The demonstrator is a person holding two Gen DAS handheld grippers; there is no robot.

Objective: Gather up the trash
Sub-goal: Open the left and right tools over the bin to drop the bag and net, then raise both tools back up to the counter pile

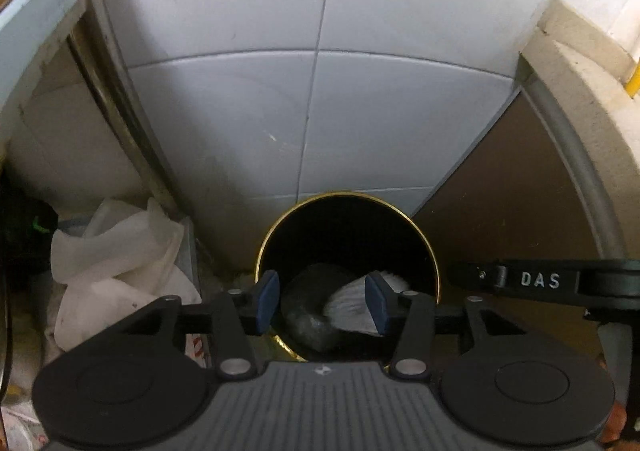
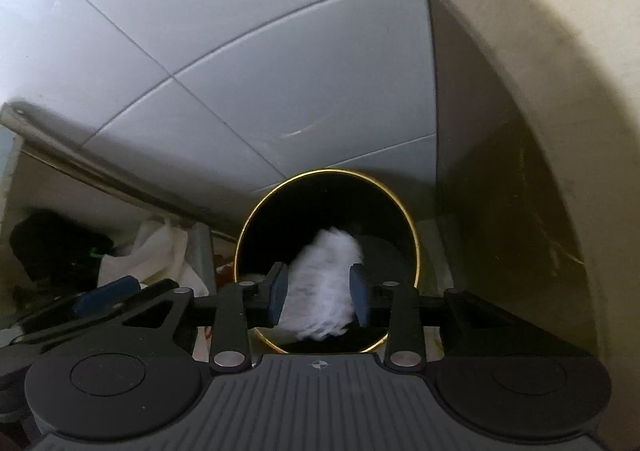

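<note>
Through the left wrist view, found the left gripper (image 1: 323, 305) poised steeply over the black gold-rimmed bin (image 1: 348, 196), jaws parted and clamping nothing. Saw through the gap only the bin's contents: a dark crumpled lump (image 1: 308, 317) and a white paper wad (image 1: 352, 305) just beside the right-hand pad, touching neither pad as far as could be told. Noted the right gripper's black frame (image 1: 536, 281) close alongside, and a white plastic bag (image 1: 116, 251) slumped on the pale tiles (image 1: 248, 111) left of the bin. Judged it best to keep both tools centred over the mouth and apart from each other, to avoid knocking the rim. Through the right wrist view, found the right gripper (image 2: 319, 297) above the same bin (image 2: 328, 172), jaws apart. Saw the white paper wad (image 2: 324, 291) smeared with blur between sharp pads, so took it as let go and dropping inside rather than pinched, though contact with the pads could not be ruled out entirely. Judged the drop nearly done. Thought it wise to hold the jaws wide until the paper cleared the pads, and to lift straight up, watching for any sheet clinging to a pad or catching the rim.
</note>
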